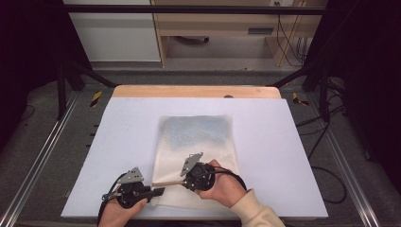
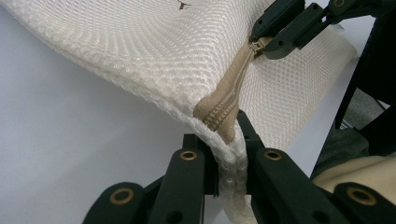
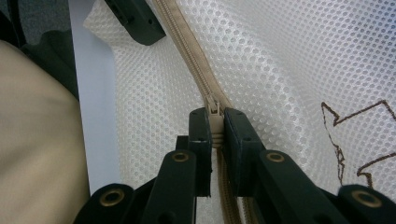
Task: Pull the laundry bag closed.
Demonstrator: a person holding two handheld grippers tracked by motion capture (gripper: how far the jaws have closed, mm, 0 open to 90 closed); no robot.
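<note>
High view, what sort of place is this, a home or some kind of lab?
Probably a lab or recording setup, not a home: the table sits in a black metal frame, loose cables trail behind, and bare shelving lines the back wall.

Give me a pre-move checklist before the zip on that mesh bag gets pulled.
1. Left tongs clamped on the corner of the mesh bag, at the zip's end: ok.
2. Right tongs shut on the zip pull: ok.
3. Zip stretched straight between the two tongs: ok.
4. Bag resting on the table, its near edge lifted: ok.
5. Anything inside the bag: cannot tell.
6. Which way the slider closes: cannot tell.
</note>
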